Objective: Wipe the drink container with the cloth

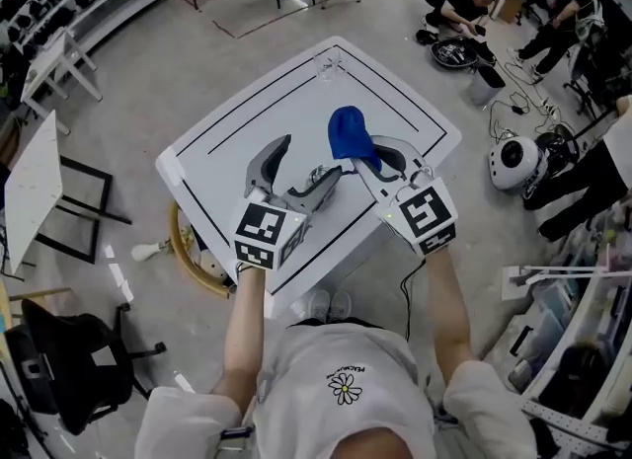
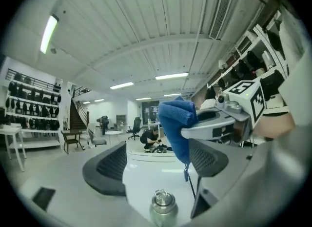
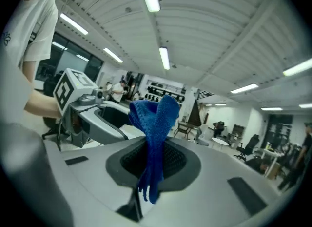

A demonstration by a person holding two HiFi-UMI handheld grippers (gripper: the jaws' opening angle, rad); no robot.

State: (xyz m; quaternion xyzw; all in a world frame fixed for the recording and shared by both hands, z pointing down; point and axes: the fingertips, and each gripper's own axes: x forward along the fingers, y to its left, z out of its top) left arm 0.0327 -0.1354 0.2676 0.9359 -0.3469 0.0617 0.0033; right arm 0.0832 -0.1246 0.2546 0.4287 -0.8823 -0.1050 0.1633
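A steel drink bottle (image 1: 319, 177) is at the middle of the white table (image 1: 227, 126). In the left gripper view its cap (image 2: 163, 207) shows low between the jaws, near their base. My left gripper (image 1: 313, 156) stands wide open around it, the dark pads (image 2: 105, 170) well apart from the cap. The right gripper (image 1: 370, 156) is shut on a blue cloth (image 1: 348, 136), which hangs from its closed jaws (image 3: 155, 128). The cloth (image 2: 175, 123) hangs just ahead of the left gripper, above and beyond the bottle.
A clear glass object (image 1: 329, 64) stands near the table's far edge. A round wooden stool (image 1: 188, 250) sits under the left corner. A black chair (image 1: 59, 363) is at lower left. People and gear (image 1: 513, 161) fill the floor at right.
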